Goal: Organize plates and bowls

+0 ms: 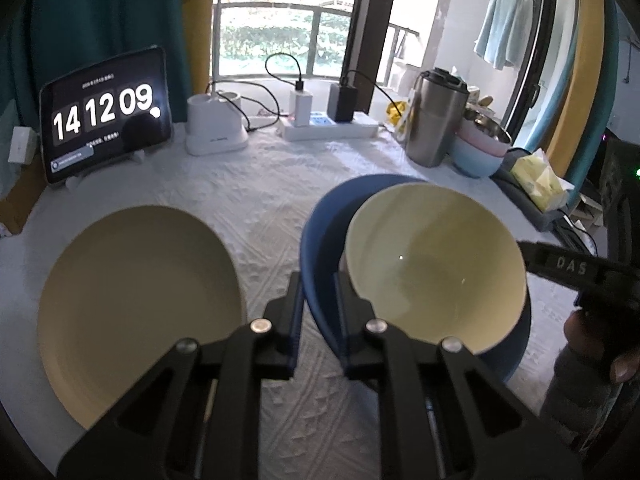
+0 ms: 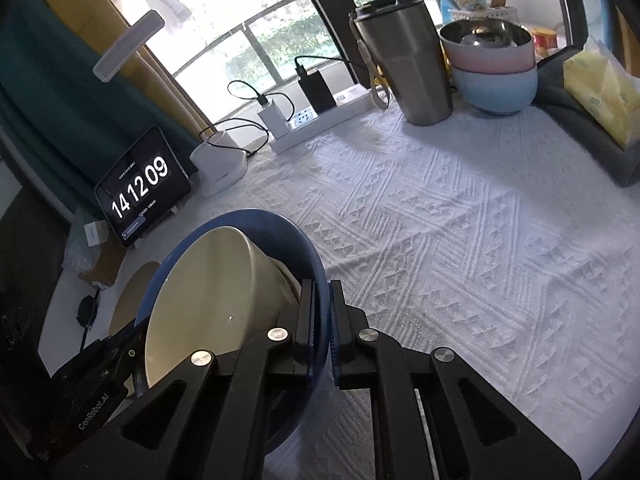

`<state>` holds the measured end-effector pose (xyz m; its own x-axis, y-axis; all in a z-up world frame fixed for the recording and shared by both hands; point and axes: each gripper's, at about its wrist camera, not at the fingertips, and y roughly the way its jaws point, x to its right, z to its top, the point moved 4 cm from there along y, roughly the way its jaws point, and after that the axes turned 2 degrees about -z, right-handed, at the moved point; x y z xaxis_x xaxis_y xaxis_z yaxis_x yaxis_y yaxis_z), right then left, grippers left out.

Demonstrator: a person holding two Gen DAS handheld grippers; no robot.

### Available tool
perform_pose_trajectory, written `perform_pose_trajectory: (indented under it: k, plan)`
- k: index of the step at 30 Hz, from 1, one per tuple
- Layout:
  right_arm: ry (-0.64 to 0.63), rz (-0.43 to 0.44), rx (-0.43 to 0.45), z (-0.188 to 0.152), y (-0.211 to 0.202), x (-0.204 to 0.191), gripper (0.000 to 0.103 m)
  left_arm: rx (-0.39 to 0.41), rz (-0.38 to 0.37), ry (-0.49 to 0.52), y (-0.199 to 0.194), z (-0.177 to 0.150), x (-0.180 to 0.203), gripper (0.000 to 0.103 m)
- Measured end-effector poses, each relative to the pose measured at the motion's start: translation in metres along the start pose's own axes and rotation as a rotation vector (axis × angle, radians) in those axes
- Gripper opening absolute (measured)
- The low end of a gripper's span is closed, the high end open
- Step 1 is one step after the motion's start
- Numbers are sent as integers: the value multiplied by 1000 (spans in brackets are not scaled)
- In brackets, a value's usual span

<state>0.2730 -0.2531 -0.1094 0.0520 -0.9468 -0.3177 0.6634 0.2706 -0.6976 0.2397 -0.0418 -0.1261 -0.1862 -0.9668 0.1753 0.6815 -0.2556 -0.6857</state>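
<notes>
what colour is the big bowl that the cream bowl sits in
Dark blue bowl, both grippers clamped on its rim; clearest in the right wrist view.

Counted on tabletop (image 2: 460,216): 1 cream plate (image 1: 136,288), 1 blue plate (image 1: 320,240), 1 cream bowl (image 1: 436,264). Stacked bowls at back: 3, steel (image 2: 486,34) / pink (image 2: 494,58) / lt blue (image 2: 496,90). 1 steel tumbler (image 2: 412,64), 1 tablet clock (image 1: 106,114), 1 pwr strip (image 1: 332,128) w/ 2 chargers, 1 tissue pack (image 1: 540,178). 2 tongs.

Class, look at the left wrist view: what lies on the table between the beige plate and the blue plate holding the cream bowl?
Only bare white tablecloth separates beige plate and blue plate, seen in the left wrist view.
</notes>
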Motion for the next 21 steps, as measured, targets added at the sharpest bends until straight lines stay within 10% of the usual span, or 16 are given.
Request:
perform_pose_trajectory:
  k: [21]
  plan:
    - [10, 13, 34, 10, -21, -9, 10, 66, -17, 0, -22, 14, 2, 13]
